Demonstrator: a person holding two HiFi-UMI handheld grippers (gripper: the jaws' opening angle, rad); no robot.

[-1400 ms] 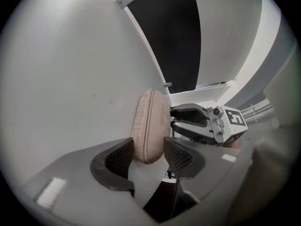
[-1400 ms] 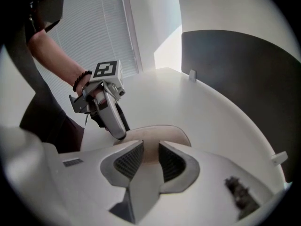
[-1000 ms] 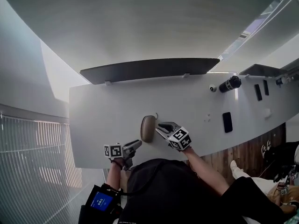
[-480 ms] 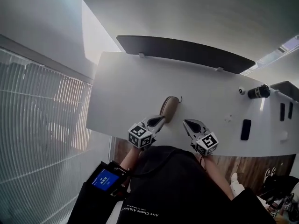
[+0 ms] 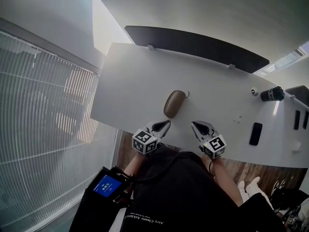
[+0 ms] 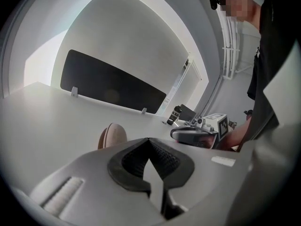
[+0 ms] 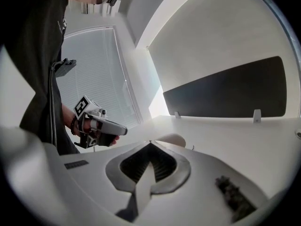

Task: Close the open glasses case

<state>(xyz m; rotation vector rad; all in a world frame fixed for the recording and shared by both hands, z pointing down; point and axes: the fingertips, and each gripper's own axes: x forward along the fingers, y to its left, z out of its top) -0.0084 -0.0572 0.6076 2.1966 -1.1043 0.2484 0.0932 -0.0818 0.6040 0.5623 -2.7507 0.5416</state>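
The brown glasses case (image 5: 174, 104) lies with its lid down on the white table (image 5: 145, 81), a short cord at its far end. Both grippers hover at the table's front edge, apart from the case. My left gripper (image 5: 167, 123) is just in front of the case, shut and empty. My right gripper (image 5: 194, 124) is to the right of it, also shut and empty. In the left gripper view the case (image 6: 112, 135) shows beyond the closed left gripper (image 6: 149, 140). In the right gripper view the case (image 7: 172, 139) peeks over the closed right gripper (image 7: 150, 143).
A dark divider panel (image 5: 193, 45) runs along the table's back edge. To the right lie a black phone (image 5: 256, 133), a black cylinder (image 5: 274, 94) and a small white device (image 5: 254, 92). Window blinds (image 5: 43, 115) fill the left side.
My right gripper has drawn back from the case toward the front edge. My left gripper has come up and in from the lower left, rolling as it moved. The head view has swung left.
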